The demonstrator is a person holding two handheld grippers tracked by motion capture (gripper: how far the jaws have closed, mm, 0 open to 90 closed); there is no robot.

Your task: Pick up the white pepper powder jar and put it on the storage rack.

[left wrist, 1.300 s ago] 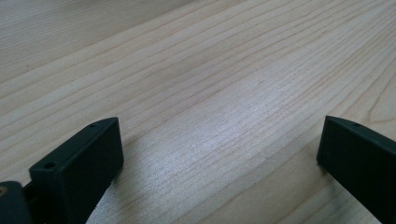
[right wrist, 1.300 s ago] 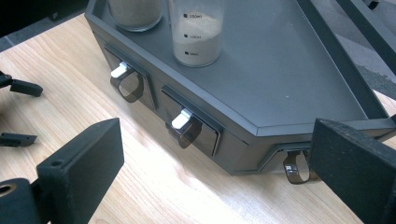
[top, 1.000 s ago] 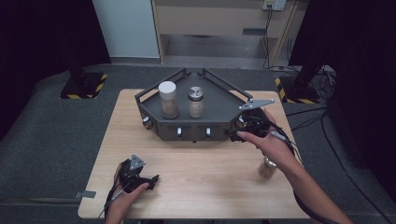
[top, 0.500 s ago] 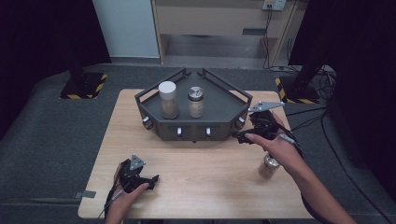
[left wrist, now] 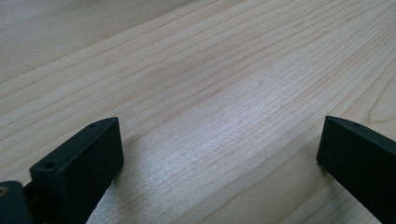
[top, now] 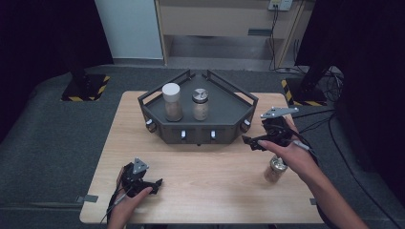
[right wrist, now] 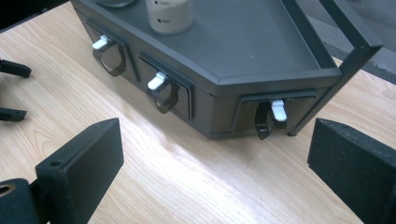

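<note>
A dark grey angular rack stands at the table's middle back. On it are a white-lidded jar and a silver-lidded jar. A third small jar stands on the table at the right, partly under the person's right hand. My right gripper is open and empty, just off the rack's front right corner, jaws pointing at it. In the right gripper view the rack's front with its white levers lies ahead. My left gripper rests open on the wood.
The wooden table has free room between the rack and the front edge. Dark floor mats surround the table. The left gripper's jaw tips appear far off in the right gripper view.
My right gripper has drawn back from the rack's right corner toward the front of the table. The left gripper and the jars have stayed put.
</note>
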